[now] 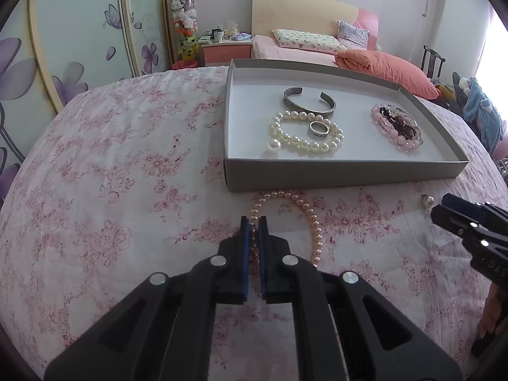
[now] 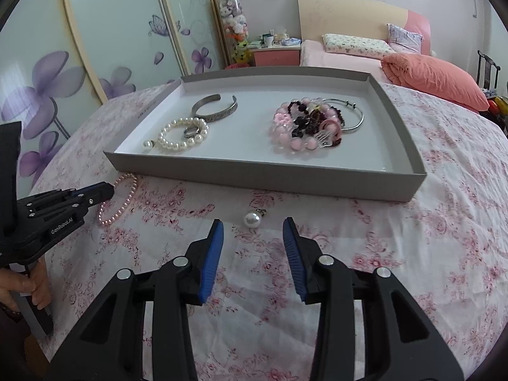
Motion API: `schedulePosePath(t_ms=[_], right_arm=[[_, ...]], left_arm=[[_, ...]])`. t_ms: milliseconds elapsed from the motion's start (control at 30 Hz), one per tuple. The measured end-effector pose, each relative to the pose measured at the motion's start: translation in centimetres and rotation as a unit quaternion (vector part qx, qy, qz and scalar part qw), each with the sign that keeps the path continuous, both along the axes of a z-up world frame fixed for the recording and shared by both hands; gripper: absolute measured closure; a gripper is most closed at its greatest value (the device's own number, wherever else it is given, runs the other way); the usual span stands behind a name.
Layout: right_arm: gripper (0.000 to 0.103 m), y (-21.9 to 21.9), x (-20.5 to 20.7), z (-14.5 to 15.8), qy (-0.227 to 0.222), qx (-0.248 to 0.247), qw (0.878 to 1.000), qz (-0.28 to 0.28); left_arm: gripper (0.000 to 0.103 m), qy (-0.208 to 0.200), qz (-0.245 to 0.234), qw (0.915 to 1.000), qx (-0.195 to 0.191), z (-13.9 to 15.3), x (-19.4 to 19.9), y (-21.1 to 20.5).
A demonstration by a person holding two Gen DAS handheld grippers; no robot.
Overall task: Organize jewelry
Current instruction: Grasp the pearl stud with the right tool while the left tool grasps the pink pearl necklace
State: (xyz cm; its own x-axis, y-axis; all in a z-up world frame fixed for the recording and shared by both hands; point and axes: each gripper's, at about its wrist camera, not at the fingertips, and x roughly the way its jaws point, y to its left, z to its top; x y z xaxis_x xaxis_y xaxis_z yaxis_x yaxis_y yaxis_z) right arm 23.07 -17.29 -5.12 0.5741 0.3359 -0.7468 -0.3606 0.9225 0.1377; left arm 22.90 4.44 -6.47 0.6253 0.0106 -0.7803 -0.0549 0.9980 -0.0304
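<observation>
A grey shallow tray (image 1: 343, 174) (image 2: 263, 177) on the floral bedspread holds a silver cuff (image 1: 308, 101) (image 2: 216, 108), a white pearl bracelet (image 1: 301, 144) (image 2: 181, 138) with a silver ring (image 1: 319, 129) inside it, and a heap of pink and dark bead bracelets (image 1: 397, 127) (image 2: 304, 123). A pink pearl bracelet (image 1: 304, 212) (image 2: 127, 197) lies in front of the tray. My left gripper (image 1: 254, 222) (image 2: 108, 190) is shut on its left side. A single pearl earring (image 2: 253, 219) (image 1: 427, 201) lies just ahead of my open right gripper (image 2: 253, 225) (image 1: 444, 209).
The bedspread (image 1: 111, 190) slopes away at the left and right edges. A wardrobe with flower prints (image 1: 63, 47) stands at the left, another bed with an orange quilt (image 1: 387, 66) behind the tray.
</observation>
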Motion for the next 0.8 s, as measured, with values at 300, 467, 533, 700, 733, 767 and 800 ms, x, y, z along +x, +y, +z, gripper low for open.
schedulePosePath(t_ms=[300,467,533,700,733,767,800], right_arm=[[0.078,0.8,0.6,-0.3,0.009,-0.014,1.000,-0.003],[0.081,1.2,0.8,-0.2,0.007,-0.022,1.000,-0.006],[0.081,1.2,0.8,-0.2,0.007,-0.024,1.000,-0.007],[0.089,1.3,0.8,-0.3,0.005,-0.031,0.999,-0.010],[0.089,1.3,0.8,-0.3,0.005,-0.033,0.999,-0.012],[0.089,1.2,0.9,-0.3,0.005,-0.031,0.999,-0.012],[0.089,1.0,0.9,-0.3,0.005,-0.030,0.999,-0.016]], left_arm=[[0.096,0.000,0.000,1.0000,0.000,0.0,0.1,0.1],[0.096,0.000,0.000,1.0000,0.000,0.0,0.1,0.1],[0.096,0.000,0.000,1.0000,0.001,0.0,0.1,0.1],[0.096,0.000,0.000,1.0000,0.000,0.1,0.0,0.1],[0.096,0.000,0.000,1.0000,0.000,0.1,0.1,0.1],[0.096,0.000,0.000,1.0000,-0.001,0.0,0.1,0.1],[0.096,0.000,0.000,1.0000,-0.002,0.1,0.0,0.1]])
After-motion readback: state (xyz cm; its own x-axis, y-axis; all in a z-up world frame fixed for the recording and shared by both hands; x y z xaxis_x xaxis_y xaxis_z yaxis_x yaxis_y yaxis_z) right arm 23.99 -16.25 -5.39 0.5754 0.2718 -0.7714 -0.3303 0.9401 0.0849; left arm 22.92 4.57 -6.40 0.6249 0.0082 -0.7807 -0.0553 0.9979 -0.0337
